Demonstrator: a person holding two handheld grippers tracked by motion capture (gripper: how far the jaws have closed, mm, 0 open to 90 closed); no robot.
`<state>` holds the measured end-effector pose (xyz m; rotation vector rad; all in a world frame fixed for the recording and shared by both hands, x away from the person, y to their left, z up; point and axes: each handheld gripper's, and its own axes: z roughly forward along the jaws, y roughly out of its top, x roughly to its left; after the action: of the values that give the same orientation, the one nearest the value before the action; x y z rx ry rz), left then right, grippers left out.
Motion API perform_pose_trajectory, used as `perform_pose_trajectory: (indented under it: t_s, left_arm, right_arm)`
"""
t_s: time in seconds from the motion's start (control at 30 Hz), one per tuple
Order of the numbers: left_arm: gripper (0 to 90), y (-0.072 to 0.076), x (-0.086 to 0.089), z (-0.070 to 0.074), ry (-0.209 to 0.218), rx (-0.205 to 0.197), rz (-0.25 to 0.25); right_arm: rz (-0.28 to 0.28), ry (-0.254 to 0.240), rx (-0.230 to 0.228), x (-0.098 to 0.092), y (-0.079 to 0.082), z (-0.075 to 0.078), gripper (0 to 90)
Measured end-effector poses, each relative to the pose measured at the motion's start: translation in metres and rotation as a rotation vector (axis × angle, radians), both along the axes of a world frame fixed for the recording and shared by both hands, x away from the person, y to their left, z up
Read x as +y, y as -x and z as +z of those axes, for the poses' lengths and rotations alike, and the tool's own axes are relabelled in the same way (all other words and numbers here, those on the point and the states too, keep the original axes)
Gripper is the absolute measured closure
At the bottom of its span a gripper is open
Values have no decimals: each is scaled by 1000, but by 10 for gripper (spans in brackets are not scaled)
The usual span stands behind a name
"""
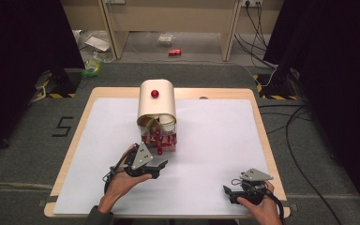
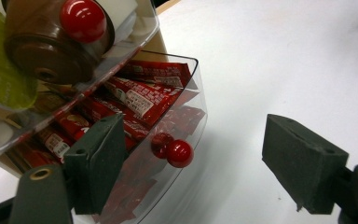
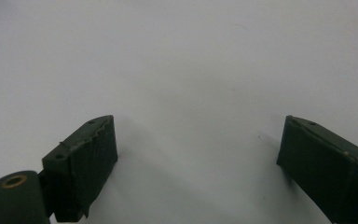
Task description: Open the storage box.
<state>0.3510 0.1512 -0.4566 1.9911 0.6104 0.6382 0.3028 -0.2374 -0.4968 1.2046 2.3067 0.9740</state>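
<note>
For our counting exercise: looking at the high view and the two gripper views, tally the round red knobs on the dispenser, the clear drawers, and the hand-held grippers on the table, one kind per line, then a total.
Red knobs: 2, upper red knob and lower red knob
Clear drawers: 2, upper drawer and lower drawer
Grippers: 2, left gripper and right gripper
Total: 6

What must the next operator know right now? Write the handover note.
Left claw: open, nothing gripped, jaws either side of the red knob on the clear lower drawer.
Right claw: open, empty, over the bare white table.
Things: cream snack dispenser mid-table; red packets inside the drawer.
Done: left claw lined up at the knob.
Left: probably close on the knob and work the drawer.
</note>
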Motion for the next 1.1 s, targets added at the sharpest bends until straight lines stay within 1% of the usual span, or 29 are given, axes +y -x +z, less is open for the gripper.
perform_pose_trajectory:
  t_s: [0.03,0.13,0.27,0.33,0.37,0.4,0.43,0.5,0.6,0.67,0.83,0.93,1.0,1.1]
  left_arm:
    - [214,0,1,0,4,5,-2]
    - [218,2,3,1,33,36,-5]
    - [219,4,4,2,34,50,0]
    - [220,5,5,2,51,63,-7]
    - [222,5,5,2,51,63,-7]
    - [225,7,7,2,67,76,-14]
    - [226,8,7,1,68,80,-15]
    - [230,10,8,1,70,83,-20]
    - [230,13,7,1,64,72,-20]
    - [230,15,7,2,64,71,-22]
    - [229,20,7,-1,47,97,-37]
    - [229,22,7,-3,46,106,-42]
    - [229,26,7,-4,54,114,-48]
    - [228,29,7,-4,45,124,-54]
  right_arm:
    - [0,-1,0,0,0,0,118]
    - [0,0,0,0,0,0,118]
    - [1,0,-1,0,0,0,118]
    - [1,0,0,0,0,0,117]
    - [1,0,0,0,0,0,117]
    - [1,0,-2,0,0,0,117]
    - [1,-1,-1,0,0,0,117]
    - [1,0,-1,0,0,0,117]
    - [1,0,-1,0,0,0,116]
    - [1,0,0,0,0,0,116]
    - [2,-1,-1,0,0,0,116]
    - [1,-1,-3,0,0,0,115]
    - [2,0,0,0,0,0,115]
    - [1,-1,-2,0,0,0,115]
